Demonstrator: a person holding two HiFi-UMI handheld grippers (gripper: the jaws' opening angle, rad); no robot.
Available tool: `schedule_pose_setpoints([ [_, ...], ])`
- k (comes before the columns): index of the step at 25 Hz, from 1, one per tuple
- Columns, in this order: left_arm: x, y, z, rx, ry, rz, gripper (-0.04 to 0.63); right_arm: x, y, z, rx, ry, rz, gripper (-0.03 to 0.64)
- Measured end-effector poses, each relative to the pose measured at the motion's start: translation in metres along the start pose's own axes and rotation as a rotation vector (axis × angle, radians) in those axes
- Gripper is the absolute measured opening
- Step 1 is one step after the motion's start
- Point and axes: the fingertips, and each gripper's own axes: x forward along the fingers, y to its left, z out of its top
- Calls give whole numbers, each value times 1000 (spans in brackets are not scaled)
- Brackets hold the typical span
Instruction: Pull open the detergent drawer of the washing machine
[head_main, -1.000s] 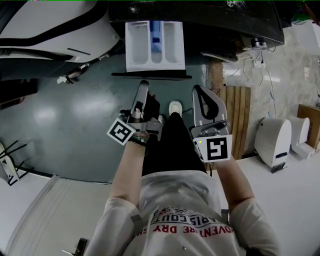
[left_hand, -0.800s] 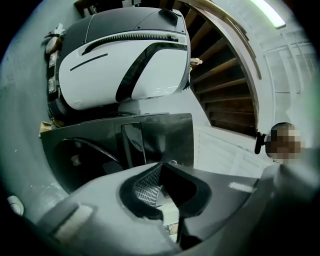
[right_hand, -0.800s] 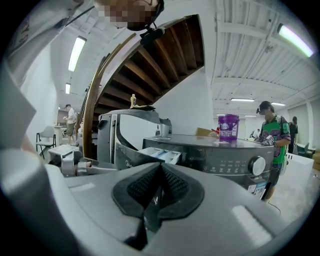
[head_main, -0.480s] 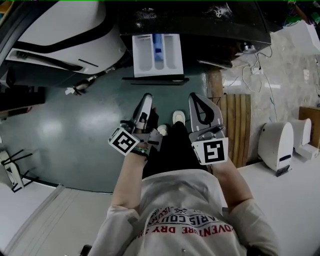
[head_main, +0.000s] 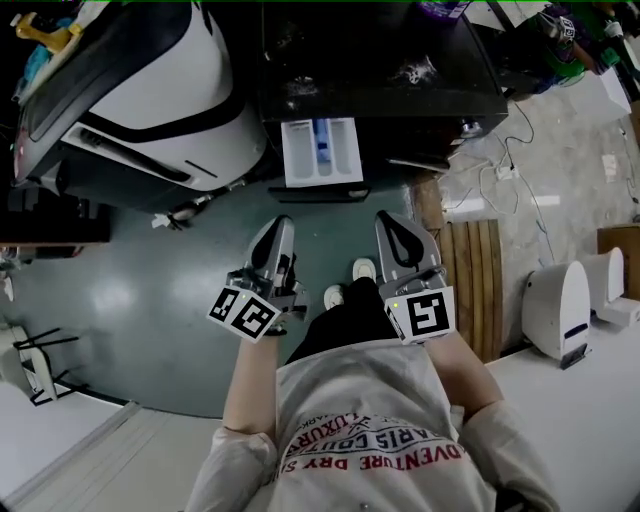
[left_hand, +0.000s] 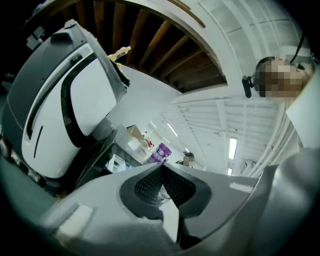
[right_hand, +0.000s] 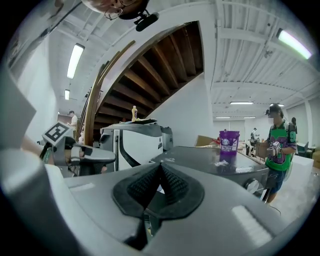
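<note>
Two grippers, and neither has hold of anything: the left gripper (head_main: 282, 224) has its jaws pressed together on nothing, and the right gripper (head_main: 386, 218) is the same, pads meeting with nothing between them. Both hang over the green floor (head_main: 150, 260), well apart from the detergent drawer (head_main: 322, 152). The drawer is already out, sticking from the front of the dark washing machine (head_main: 380, 70) with its long axis running straight toward the person and its open top facing up. There are three compartments side by side: the middle one holds a blue insert (head_main: 321, 140), and the outer two show plain white. A purple tub (right_hand: 229, 141) stands on the machine's top.
</note>
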Motion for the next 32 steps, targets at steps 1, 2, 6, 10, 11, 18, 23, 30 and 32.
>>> schedule_pose_setpoints([
  [1, -1, -8, 7, 33, 3, -8, 0, -2, 0, 5, -8, -3, -2, 2],
  [2, -2, -16, 14, 67, 8, -16, 0, -4, 0, 13, -13, -12, -4, 2],
  [6, -4, -48, 42, 243, 42, -52, 0, -9, 4, 48, -15, -72, -5, 0],
  [10, -7, -72, 62, 429, 72, -72, 2, -17, 9, 67, -38, -90, 19, 1],
  [11, -8, -76, 66, 460, 76, -73, 2, -18, 10, 73, -35, -97, 26, 2],
  [18, -13, -87, 89, 606, 115, -42, 2, -20, 16, 94, -68, -105, 61, 1],
  [23, -15, -91, 100, 667, 125, -45, 0, -17, 15, 106, -85, -123, 70, 0],
  [30, -15, -93, 100, 699, 145, -60, 2, -15, 14, 98, -101, -101, 83, 0],
  [32, -15, -93, 101, 702, 144, -59, 2, -15, 13, 95, -118, -98, 88, 0],
])
